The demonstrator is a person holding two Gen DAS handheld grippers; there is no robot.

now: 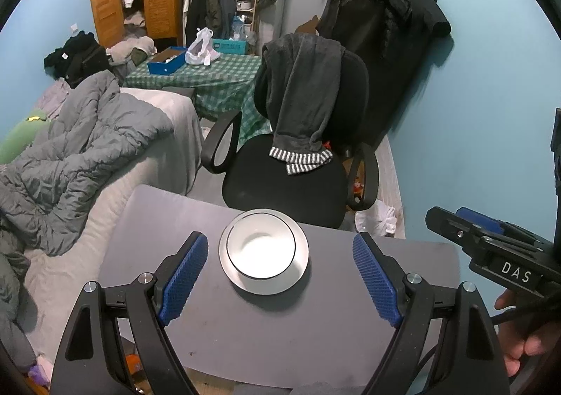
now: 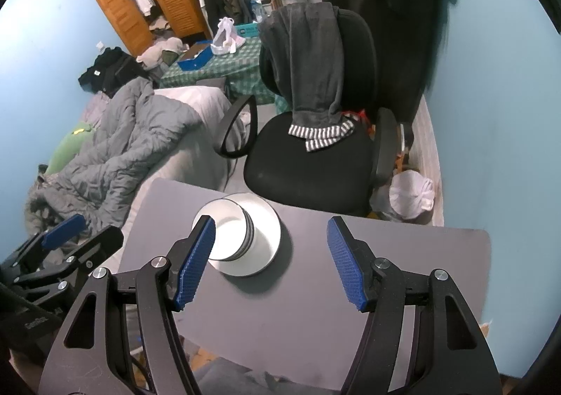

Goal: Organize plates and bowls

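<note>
A white bowl with a dark rim (image 1: 261,247) sits on a white plate (image 1: 280,284) near the far edge of a grey table (image 1: 315,325). In the right wrist view the bowl (image 2: 229,233) looks like a stack of bowls on the plate (image 2: 266,237). My left gripper (image 1: 280,275) is open and empty, its blue pads either side of the bowl, raised above the table. My right gripper (image 2: 270,261) is open and empty, hovering just right of the dishes. The right gripper also shows in the left wrist view (image 1: 491,240), and the left gripper in the right wrist view (image 2: 66,237).
A black office chair (image 1: 294,163) with dark trousers draped over it stands just behind the table. A bed with a grey duvet (image 1: 80,156) lies to the left. A blue wall (image 1: 491,96) is on the right. A white bag (image 2: 412,195) lies on the floor.
</note>
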